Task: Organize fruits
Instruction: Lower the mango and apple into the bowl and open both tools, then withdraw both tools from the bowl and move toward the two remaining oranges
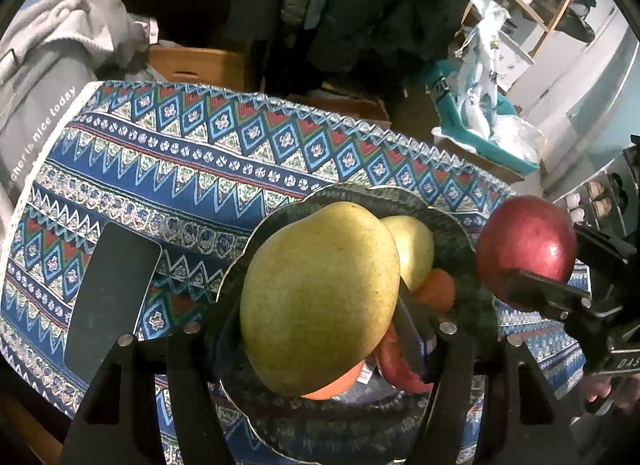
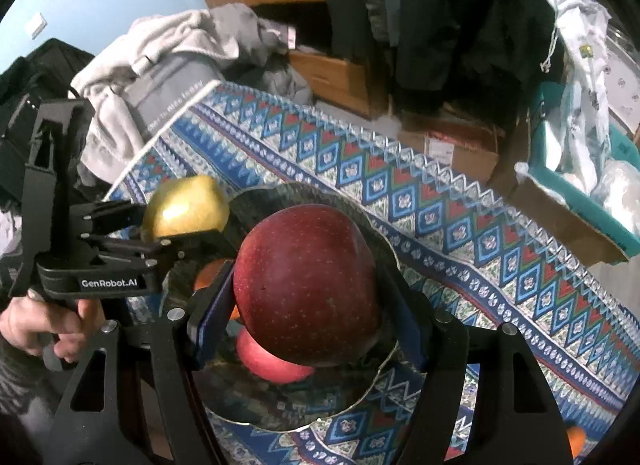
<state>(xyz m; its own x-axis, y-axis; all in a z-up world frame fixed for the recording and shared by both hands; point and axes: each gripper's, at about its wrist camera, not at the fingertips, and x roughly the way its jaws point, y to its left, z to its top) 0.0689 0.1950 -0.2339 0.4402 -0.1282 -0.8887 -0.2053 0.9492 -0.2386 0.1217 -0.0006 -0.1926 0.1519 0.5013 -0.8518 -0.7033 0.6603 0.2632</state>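
Observation:
My left gripper point(image 1: 320, 317) is shut on a large yellow-green pear point(image 1: 320, 297) and holds it over the dark scalloped plate point(image 1: 460, 225). On the plate lie a second yellow pear point(image 1: 416, 249), an orange point(image 1: 438, 289), another orange point(image 1: 340, 387) and a red apple point(image 1: 400, 369). My right gripper point(image 2: 308, 305) is shut on a big dark red apple point(image 2: 308, 285) above the same plate point(image 2: 280, 417). A pink-red apple point(image 2: 268, 361) and an orange point(image 2: 210, 271) lie under it. The held pear point(image 2: 184, 207) shows at left, the held red apple point(image 1: 526, 245) at right.
The plate stands on a table with a blue patterned cloth point(image 1: 192, 153). A black phone point(image 1: 112, 297) lies on the cloth left of the plate. Grey clothes point(image 2: 168, 49), cardboard boxes point(image 2: 340, 73) and a teal bin point(image 1: 480, 125) stand beyond the table. An orange point(image 2: 576, 441) lies at the cloth's right edge.

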